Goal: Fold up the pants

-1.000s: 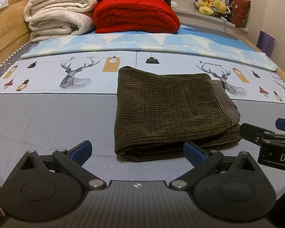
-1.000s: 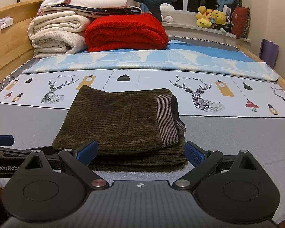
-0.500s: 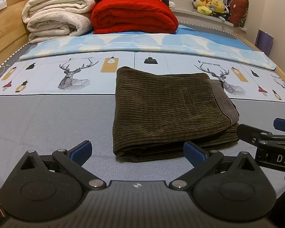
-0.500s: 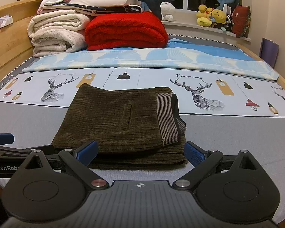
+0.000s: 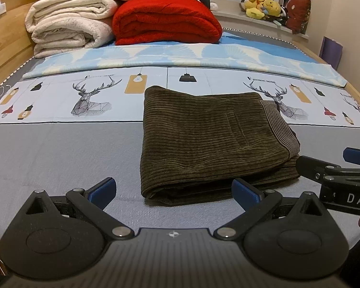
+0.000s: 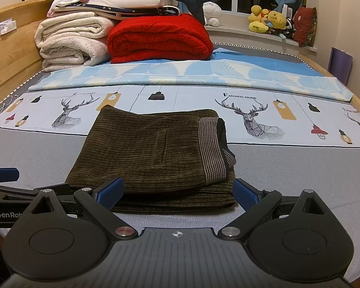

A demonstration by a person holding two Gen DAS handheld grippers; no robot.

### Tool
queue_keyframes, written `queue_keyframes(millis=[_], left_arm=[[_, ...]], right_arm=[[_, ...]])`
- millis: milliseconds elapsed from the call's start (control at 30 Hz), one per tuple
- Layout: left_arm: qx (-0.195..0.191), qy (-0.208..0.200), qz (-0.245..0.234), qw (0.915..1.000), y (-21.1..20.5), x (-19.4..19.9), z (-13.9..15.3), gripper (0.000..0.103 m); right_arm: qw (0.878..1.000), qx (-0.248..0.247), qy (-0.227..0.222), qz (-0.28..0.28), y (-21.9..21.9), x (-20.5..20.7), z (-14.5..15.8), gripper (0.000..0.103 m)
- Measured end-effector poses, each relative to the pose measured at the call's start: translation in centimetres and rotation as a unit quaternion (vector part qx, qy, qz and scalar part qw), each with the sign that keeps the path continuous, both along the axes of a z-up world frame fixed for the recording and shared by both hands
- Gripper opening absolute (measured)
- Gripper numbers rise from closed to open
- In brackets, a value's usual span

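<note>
Fold looks finished: pants stacked, both grippers free.

The dark olive corduroy pants (image 5: 211,141) lie as a compact folded rectangle on the grey bed sheet (image 5: 60,158), striped waistband on top. Left gripper (image 5: 174,193) and right gripper (image 6: 177,193) hover just short of them, fingers spread apart, holding nothing; little seems left to do.

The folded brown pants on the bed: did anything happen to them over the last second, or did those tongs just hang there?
Nothing visibly changed. The folded brown corduroy pants lie as before on the grey bed sheet. Both the left tongs and the right tongs remain open, holding nothing, at the pants' near edge; the views only drift slightly.
</note>
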State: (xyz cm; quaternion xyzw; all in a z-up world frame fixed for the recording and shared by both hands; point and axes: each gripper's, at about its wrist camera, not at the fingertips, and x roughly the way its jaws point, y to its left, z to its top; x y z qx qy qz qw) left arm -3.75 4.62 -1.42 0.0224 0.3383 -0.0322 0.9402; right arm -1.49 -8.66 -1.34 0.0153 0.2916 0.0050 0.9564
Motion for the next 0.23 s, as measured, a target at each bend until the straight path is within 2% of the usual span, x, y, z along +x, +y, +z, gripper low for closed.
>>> queue_keyframes(millis=[233], left_arm=[[0.0,-0.002,-0.003,1.0,-0.14,-0.01,0.02,0.102]], right_arm=[[1.0,0.0,0.0,0.0,0.03,-0.01,-0.06,0.097]])
